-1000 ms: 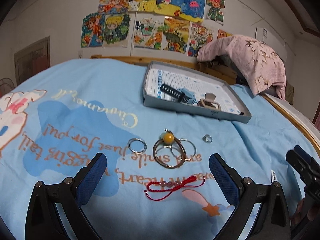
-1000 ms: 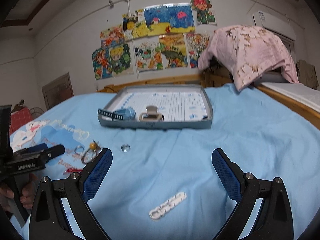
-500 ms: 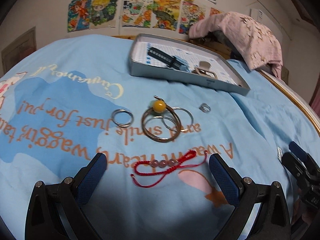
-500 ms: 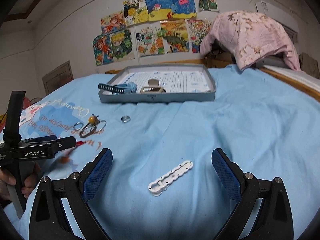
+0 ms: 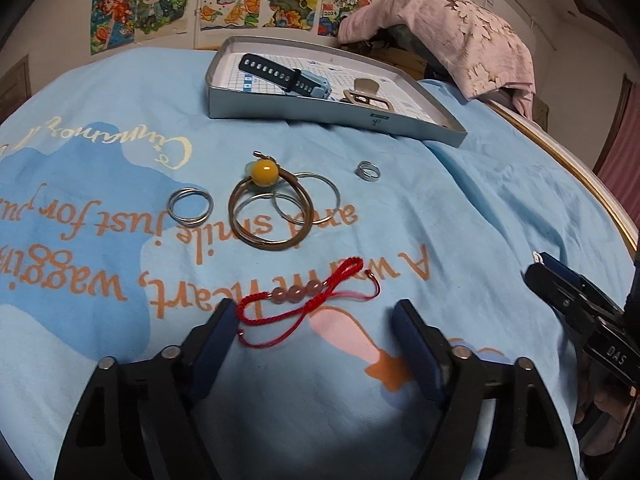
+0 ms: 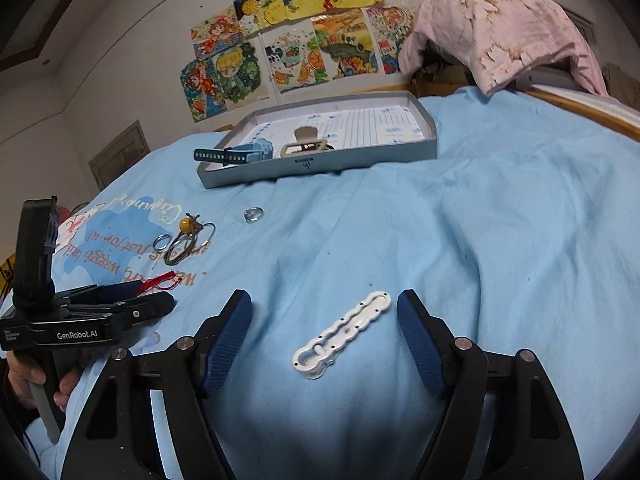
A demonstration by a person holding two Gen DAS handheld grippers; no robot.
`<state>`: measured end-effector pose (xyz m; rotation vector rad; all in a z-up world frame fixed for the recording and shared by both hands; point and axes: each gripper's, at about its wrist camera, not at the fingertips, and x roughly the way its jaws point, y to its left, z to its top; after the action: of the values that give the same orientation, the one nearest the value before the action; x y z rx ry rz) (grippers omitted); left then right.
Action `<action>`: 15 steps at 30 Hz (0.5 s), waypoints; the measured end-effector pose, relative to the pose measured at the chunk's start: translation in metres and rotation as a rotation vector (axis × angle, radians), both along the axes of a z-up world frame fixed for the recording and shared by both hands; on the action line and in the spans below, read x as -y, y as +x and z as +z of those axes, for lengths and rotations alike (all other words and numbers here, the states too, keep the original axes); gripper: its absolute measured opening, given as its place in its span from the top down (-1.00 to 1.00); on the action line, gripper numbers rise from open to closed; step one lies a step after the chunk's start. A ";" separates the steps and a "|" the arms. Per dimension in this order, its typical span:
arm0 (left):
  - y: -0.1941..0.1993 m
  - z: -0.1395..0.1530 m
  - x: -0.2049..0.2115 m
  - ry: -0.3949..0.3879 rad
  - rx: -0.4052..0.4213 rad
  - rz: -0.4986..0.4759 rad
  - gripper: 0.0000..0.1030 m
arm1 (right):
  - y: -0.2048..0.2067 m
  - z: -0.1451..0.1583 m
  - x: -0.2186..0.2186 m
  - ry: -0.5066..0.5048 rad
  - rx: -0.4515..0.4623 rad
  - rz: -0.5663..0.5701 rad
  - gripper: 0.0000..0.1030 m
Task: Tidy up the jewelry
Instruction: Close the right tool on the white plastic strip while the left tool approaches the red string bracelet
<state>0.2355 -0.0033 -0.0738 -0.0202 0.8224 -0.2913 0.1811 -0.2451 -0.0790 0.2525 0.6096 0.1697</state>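
Note:
A red cord bracelet with pink beads (image 5: 304,300) lies on the blue bedsheet between the open fingers of my left gripper (image 5: 314,320); its left end touches the left pad. Beyond it lie a bangle with a yellow bead (image 5: 266,206), loose metal rings (image 5: 190,210) and a small coiled ring (image 5: 367,170). A grey tray (image 5: 320,114) behind holds a watch (image 5: 288,76) and a hair clip (image 5: 366,94). My right gripper (image 6: 324,312) is open around a white plastic strap (image 6: 344,332).
A pink cloth (image 5: 452,36) is heaped at the back right by the wooden bed edge (image 5: 580,168). Drawings hang on the wall (image 6: 288,40). The left gripper shows at the left of the right wrist view (image 6: 120,304).
Both grippers have moved forward and down to the sheet. The red bracelet now lies between the left fingers and the white strap between the right fingers.

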 end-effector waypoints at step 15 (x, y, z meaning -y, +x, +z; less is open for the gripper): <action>-0.005 0.001 0.010 0.005 -0.006 -0.074 0.42 | -0.001 -0.004 -0.005 0.031 -0.017 0.036 0.38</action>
<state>0.2300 -0.0137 -0.0723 0.0144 0.8314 -0.3594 0.1803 -0.2402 -0.0830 0.2735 0.6285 0.2123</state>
